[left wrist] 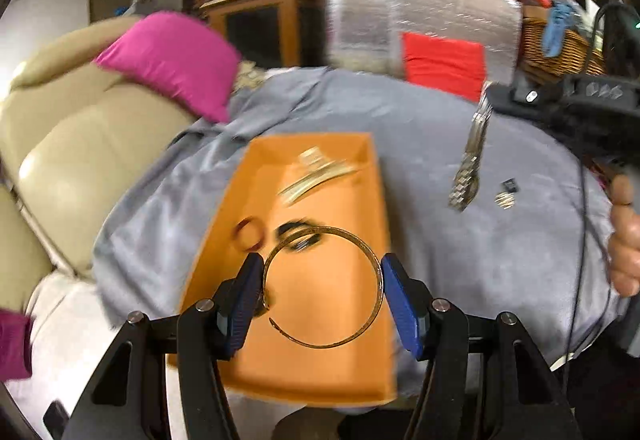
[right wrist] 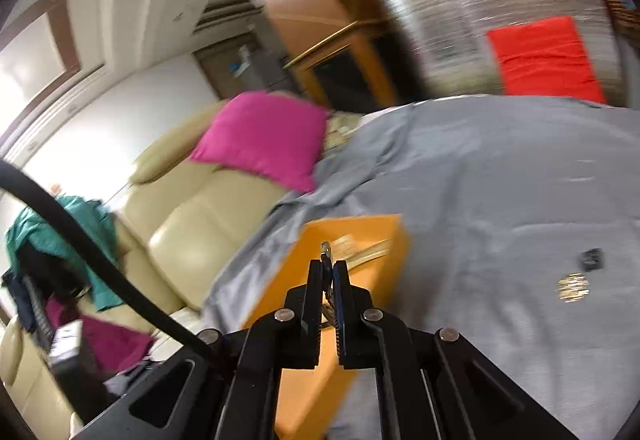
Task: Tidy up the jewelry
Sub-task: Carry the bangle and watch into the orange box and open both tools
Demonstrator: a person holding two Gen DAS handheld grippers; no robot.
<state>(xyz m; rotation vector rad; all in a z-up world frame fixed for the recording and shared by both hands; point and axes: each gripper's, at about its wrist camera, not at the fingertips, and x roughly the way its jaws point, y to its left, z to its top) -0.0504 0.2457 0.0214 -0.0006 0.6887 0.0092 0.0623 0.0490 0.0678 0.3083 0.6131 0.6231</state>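
The left tongs (left wrist: 322, 280) clamp a gold bangle (left wrist: 324, 286) above the orange tray (left wrist: 340, 372). The right tongs (right wrist: 328, 272) are pinched together on a silver watch band (left wrist: 468, 164).

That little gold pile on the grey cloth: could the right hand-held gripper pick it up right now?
Probably not as things stand. The right hand-held gripper is already shut on a silver watch band, so its jaws are taken. The gold pile lies uncovered on the grey cloth, so the way to it looks free.

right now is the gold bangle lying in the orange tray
No, the bangle is held between the left gripper's jaws above the tray.
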